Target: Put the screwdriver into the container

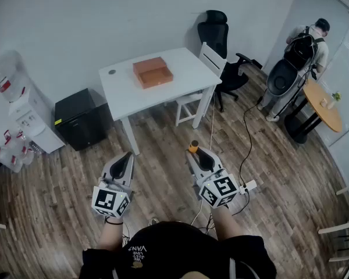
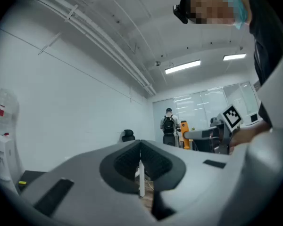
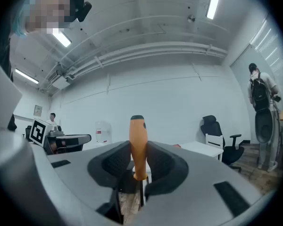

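**A:** Where is the screwdriver (image 3: 137,140) right now?

**B:** It stands upright in my right gripper (image 3: 139,163). The fingers (image 3: 114,160) are clamped on the lower part of its orange handle. I hold it over the wood floor (image 1: 163,179), well short of the white surface (image 1: 183,68). The orange container (image 1: 153,72) sits near that surface's middle.

**A:** How will it handle?

**B:** Light and stiff, I judge. The smooth handle could pivot, so this low, firm hold on the handle seems right. My left gripper (image 2: 140,168) is closed and empty.
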Available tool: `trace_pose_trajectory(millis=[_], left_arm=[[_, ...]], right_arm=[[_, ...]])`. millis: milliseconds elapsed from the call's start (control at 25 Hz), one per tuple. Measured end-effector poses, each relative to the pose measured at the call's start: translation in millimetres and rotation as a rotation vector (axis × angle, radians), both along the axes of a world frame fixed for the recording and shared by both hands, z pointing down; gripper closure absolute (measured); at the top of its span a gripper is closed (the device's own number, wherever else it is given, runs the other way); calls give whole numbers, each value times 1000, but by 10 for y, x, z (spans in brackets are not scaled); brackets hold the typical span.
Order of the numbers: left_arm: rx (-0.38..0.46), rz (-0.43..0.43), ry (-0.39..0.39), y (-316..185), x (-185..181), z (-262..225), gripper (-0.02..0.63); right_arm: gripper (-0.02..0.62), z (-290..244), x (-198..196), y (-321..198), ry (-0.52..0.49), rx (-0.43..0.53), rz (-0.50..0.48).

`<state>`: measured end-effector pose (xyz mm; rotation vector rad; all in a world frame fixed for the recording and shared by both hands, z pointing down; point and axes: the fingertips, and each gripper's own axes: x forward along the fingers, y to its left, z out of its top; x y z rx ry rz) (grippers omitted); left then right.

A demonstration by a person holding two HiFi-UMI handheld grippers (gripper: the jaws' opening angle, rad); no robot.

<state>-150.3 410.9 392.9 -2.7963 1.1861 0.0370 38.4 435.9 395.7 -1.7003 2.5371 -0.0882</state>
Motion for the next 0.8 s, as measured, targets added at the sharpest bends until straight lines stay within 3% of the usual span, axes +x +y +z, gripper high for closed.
trace_pose_trajectory(millis=[440, 800], left_arm=[[-20, 3, 20, -110, -166, 29, 592], [-20, 59, 15, -281, -389, 67, 592]], right_arm=[[480, -110, -130, -68, -32, 27, 1], [482, -137, -339, -146, -99, 54, 37]])
